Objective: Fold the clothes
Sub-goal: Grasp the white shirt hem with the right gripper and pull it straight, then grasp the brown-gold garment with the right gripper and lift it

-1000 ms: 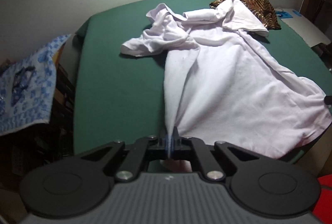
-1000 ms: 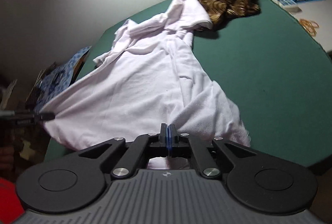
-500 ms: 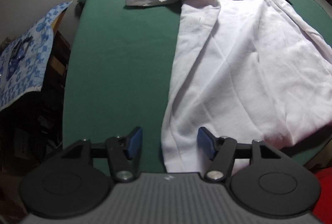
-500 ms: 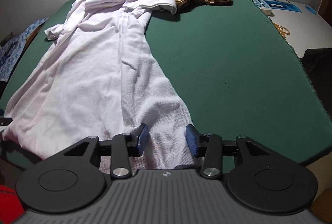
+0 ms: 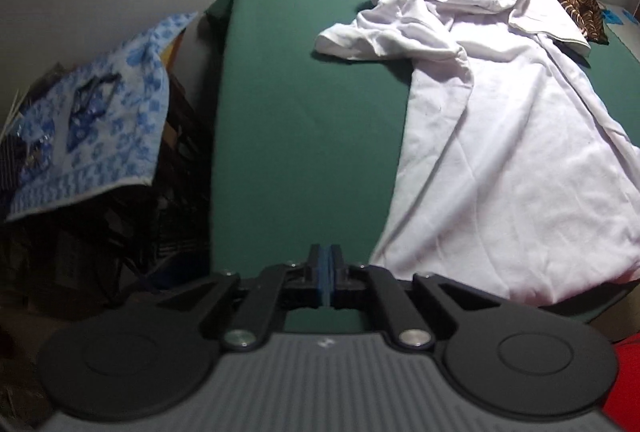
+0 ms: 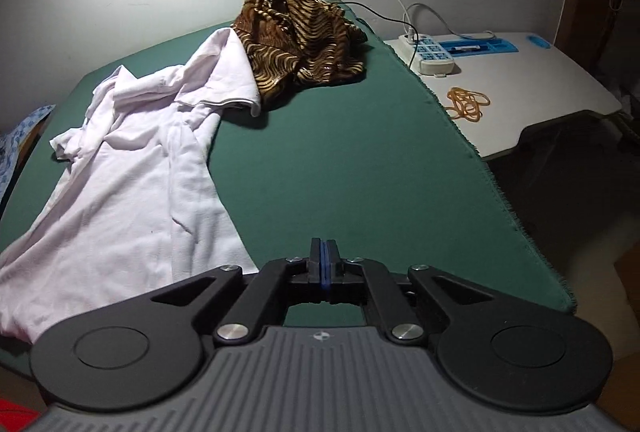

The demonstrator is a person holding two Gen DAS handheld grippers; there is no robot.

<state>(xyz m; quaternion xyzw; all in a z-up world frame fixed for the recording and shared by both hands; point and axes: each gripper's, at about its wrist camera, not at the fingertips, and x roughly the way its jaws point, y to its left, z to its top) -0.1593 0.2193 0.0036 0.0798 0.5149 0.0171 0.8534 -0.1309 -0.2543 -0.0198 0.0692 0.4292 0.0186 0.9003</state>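
Observation:
A white shirt (image 5: 500, 136) lies spread lengthwise on the green table (image 5: 304, 120), hem toward me, collar and sleeves bunched at the far end. In the right wrist view the same white shirt (image 6: 132, 184) covers the left half of the green table (image 6: 360, 168). My left gripper (image 5: 328, 252) is shut with nothing in it, over bare cloth to the left of the hem. My right gripper (image 6: 324, 246) is shut and empty too, just right of the shirt's hem corner.
A brown tiger-striped garment (image 6: 300, 44) is heaped at the table's far end, touching the shirt's collar. A white side table (image 6: 540, 80) at right holds a power strip (image 6: 428, 52) and rubber bands (image 6: 468, 102). A blue patterned cloth (image 5: 92, 120) hangs left of the table.
Both grippers held the shirt's hem a second ago, opened and let it drop flat, then shut empty. The left moved left off the shirt, the right moved right off it.

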